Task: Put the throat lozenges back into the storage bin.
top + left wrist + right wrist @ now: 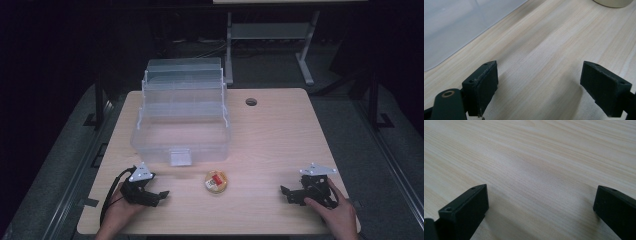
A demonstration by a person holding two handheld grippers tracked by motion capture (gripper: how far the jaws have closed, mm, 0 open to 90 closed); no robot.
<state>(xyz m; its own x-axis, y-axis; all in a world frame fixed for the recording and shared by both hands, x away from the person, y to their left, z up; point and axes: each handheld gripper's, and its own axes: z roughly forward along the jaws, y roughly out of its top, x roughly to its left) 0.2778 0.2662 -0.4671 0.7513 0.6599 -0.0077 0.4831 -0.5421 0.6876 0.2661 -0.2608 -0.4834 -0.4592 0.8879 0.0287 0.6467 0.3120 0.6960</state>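
Tub (217,182), small, round and clear-lidded near the desk's (280,135) front edge before the clear box (181,131), looks light, rigid and slippery, best pinched across its sides; left gripper (156,196) and right gripper (288,194) rest empty, jaws spread.

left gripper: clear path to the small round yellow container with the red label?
Probably yes. The left gripper is open, bare wooden table lies between it and the small round yellow container, beside the clear plastic box.

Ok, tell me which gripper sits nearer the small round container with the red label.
Left. The left gripper rests just to the left of the round container, jaws open toward it; the right gripper lies farther off on its right side.
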